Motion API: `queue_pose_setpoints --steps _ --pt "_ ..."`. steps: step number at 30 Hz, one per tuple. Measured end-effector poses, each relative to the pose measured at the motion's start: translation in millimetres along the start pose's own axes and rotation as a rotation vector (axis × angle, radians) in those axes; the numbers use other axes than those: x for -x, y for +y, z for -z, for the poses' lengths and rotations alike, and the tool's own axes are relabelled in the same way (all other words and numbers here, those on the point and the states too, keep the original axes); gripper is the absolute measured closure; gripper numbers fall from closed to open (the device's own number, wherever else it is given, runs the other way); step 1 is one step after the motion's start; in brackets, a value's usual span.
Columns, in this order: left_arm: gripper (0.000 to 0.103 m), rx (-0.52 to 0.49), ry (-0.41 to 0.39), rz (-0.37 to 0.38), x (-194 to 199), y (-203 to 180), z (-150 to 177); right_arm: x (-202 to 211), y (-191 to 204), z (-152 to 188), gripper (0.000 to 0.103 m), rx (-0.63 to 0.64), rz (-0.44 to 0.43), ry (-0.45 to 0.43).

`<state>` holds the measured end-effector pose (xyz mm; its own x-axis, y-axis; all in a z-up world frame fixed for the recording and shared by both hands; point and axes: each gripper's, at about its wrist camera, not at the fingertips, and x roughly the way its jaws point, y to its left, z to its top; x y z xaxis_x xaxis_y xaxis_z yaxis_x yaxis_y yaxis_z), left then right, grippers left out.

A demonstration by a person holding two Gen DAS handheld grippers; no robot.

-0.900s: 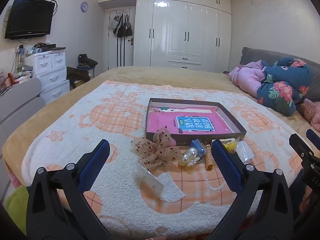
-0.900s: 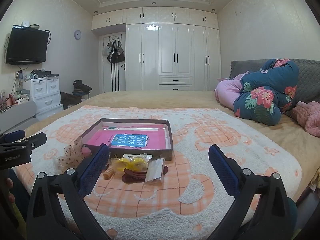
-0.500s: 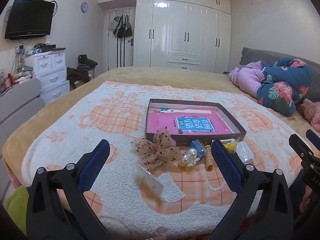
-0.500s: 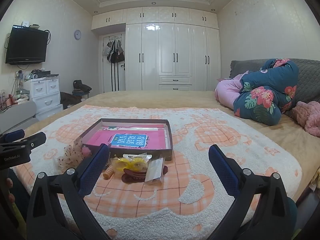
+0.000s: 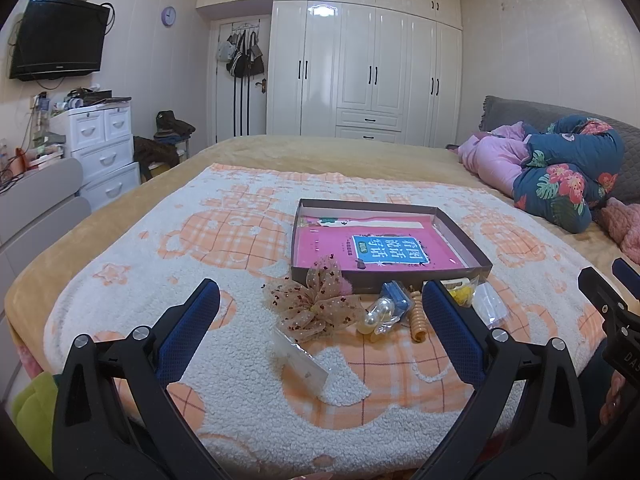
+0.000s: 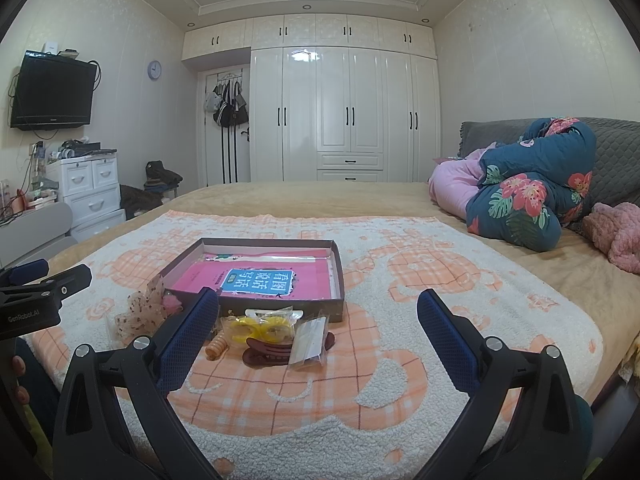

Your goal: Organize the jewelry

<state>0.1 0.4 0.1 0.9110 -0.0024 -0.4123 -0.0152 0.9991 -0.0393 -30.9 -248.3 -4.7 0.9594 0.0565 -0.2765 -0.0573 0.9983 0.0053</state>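
Hovering low over the bed's near edge: left gripper (image 5: pixel 320 316) and right gripper (image 6: pixel 318 330), both spread wide and pinching nothing, likely readying a first pick. Lying loose on the blanket (image 5: pixel 140 264) just ahead: clear packet (image 5: pixel 300 356), mesh bow (image 5: pixel 316 304), pearl clip (image 5: pixel 378 314), spiral hair tie (image 5: pixel 418 320), yellow bagged piece (image 6: pixel 264 328), maroon claw clip (image 6: pixel 276 354). Waiting touching behind, toward the bed's middle: shallow box (image 5: pixel 460 236) holding a pink book (image 5: pixel 384 250), apparently serving as the collecting tray.
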Motion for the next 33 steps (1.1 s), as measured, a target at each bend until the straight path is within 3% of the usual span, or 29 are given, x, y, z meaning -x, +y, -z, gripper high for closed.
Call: queue_pose_setpoints --steps 33 --pt "0.01 -0.002 -0.002 -0.003 0.3 5.5 -3.0 -1.7 3.2 1.0 0.006 0.005 -0.008 0.0"
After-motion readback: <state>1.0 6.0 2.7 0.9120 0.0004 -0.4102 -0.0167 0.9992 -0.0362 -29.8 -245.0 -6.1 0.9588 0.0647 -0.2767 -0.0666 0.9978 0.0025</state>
